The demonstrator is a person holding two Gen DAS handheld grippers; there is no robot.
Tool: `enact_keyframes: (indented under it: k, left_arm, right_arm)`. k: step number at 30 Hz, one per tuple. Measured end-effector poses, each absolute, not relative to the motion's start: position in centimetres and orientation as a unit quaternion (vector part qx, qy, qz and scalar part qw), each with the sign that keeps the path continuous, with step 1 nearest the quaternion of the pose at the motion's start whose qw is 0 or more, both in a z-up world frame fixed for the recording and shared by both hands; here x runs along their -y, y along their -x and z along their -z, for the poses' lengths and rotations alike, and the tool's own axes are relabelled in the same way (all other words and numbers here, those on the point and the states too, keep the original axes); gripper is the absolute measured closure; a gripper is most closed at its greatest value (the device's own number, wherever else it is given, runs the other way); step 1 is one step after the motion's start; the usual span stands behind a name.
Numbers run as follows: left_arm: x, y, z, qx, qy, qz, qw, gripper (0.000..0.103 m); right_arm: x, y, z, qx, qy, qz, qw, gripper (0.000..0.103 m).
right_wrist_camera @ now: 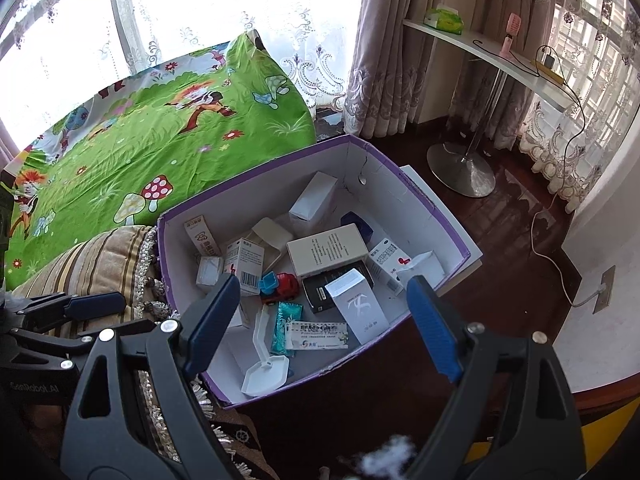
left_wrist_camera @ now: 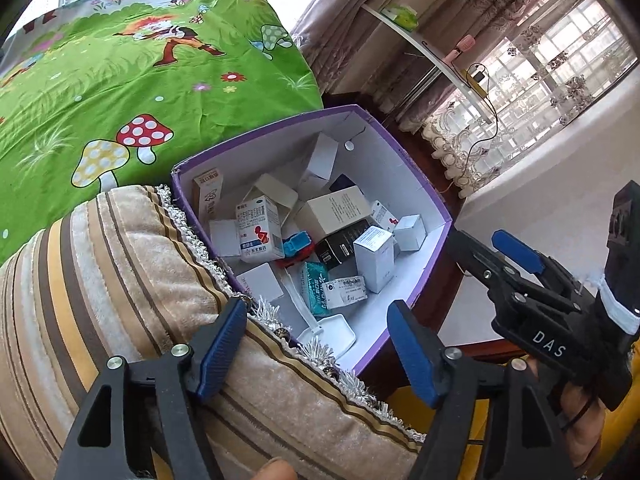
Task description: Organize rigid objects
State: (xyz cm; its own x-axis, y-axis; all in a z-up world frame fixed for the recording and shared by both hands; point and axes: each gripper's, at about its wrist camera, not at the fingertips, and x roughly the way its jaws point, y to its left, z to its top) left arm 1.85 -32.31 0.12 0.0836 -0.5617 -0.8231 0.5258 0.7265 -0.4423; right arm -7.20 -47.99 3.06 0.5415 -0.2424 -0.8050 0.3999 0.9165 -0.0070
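Filling the bottom of each wrist view, the left hand-held gripper [left_wrist_camera: 316, 356] and the right hand-held gripper [right_wrist_camera: 324, 328] both stand wide apart, holding nothing. Just beyond, at frame centre, the purple box [right_wrist_camera: 430, 204] holds a jumble of medicine cartons [right_wrist_camera: 328, 254], a red toy car [right_wrist_camera: 282, 287] and a white scoop [right_wrist_camera: 266, 372]. A striped cushion [left_wrist_camera: 120, 280] touches its left wall. Farther, upper left, lies the green cartoon bedsheet [left_wrist_camera: 120, 80].
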Motion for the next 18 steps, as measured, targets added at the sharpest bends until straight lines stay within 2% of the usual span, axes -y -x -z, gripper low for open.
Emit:
enact_keyframes:
  k: [18]
  left_arm:
    - [32.34,-1.98,0.14,-0.569,0.015,0.371,0.734,0.028]
  right_arm:
    - [48.0,7.12,-2.54,-0.449,-0.092,0.18,0.87,0.016]
